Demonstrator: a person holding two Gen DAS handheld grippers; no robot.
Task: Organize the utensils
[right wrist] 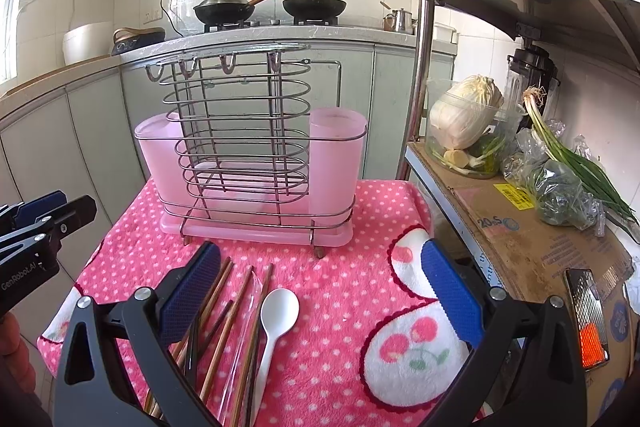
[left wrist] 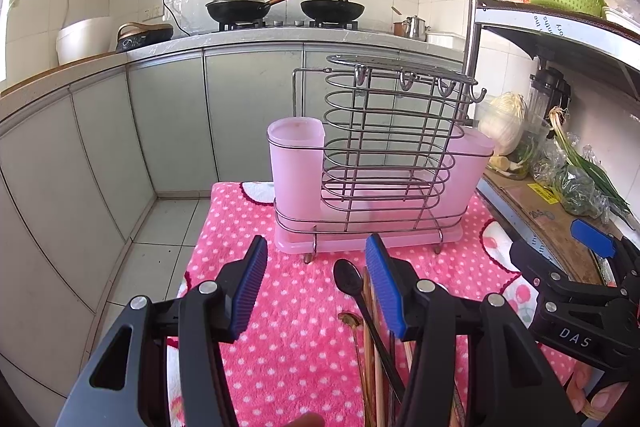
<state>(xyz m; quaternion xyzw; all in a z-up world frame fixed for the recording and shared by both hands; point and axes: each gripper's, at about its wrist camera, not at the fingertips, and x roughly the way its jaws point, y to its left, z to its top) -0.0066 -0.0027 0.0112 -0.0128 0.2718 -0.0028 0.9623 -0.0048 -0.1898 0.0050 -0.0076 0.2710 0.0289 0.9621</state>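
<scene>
Both grippers open and empty: left gripper [left wrist: 316,283] beside a black spoon [left wrist: 347,277], right gripper [right wrist: 320,291] over the wooden chopsticks [right wrist: 236,303] and white spoon [right wrist: 278,311]. All utensils loose on the pink dotted towel [right wrist: 340,279], just short of the empty wire utensil rack [right wrist: 248,155] with its pink cups. Judged at first pickup. Next: closing on one piece, lifting, dropping upright into a cup.

Open pink cloth [right wrist: 340,291] lies between the wire-and-pink utensil rack [right wrist: 248,163] and the loose chopsticks [right wrist: 224,311] and white spoon [right wrist: 278,311]; a metal shelf post [right wrist: 420,75] and loaded shelf [right wrist: 520,227] hem the right side.
</scene>
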